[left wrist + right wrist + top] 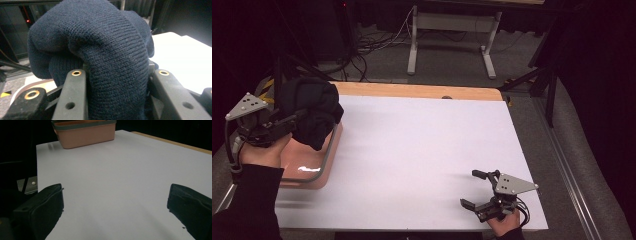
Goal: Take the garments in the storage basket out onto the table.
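One table (422, 150), white top, wood strip at the far edge. One pink basket (319, 172) at its left edge, grey rim. One dark knit garment (312, 112), bunched, lifted over the basket's far end. Two grippers.

Garment hangs as a lump, folds running down toward the basket; long axis roughly vertical, hard to call exactly.

Left gripper (292, 120) is clamped on the garment, knit wedged between both jaws in the left gripper view (112, 75).

Right gripper (474, 190) sits at the near right corner, jaws spread wide, nothing between them. Table between basket and right gripper is bare, lots of room.
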{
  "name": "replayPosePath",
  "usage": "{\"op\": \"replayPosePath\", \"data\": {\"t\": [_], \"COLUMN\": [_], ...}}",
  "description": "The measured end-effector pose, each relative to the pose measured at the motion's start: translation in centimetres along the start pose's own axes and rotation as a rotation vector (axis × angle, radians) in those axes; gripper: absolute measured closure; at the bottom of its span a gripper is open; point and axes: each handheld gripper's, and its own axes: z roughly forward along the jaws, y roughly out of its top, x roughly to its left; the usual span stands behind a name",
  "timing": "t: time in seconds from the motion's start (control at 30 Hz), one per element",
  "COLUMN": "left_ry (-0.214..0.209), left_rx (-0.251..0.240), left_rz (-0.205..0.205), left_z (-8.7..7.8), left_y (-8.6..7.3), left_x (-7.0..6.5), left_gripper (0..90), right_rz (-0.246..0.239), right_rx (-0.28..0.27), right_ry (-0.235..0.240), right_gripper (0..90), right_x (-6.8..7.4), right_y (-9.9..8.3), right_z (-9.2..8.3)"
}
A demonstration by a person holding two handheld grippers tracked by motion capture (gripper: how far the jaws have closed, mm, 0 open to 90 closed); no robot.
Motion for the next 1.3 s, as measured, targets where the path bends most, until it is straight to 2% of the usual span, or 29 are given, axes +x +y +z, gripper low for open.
{"op": "replayPosePath", "data": {"t": [0.63, 1.3], "left_ry": [-0.127, -0.261], "left_rx": [-0.039, -0.041], "left_rz": [0.028, 0.019], "left_z": [0.7, 3.6], "left_y": [0.9, -0.7], "left_x": [-4.2, -8.1], "left_gripper": [63.7, 63.6], "right_rz": [-0.005, -0.005], "right_rx": [-0.003, -0.002], "right_ry": [0.003, 0.006], "right_gripper": [1.2, 1.2], "right_x": [0.0, 0.0], "right_y": [0.0, 0.0], "right_z": [-0.1, -0.2]}}
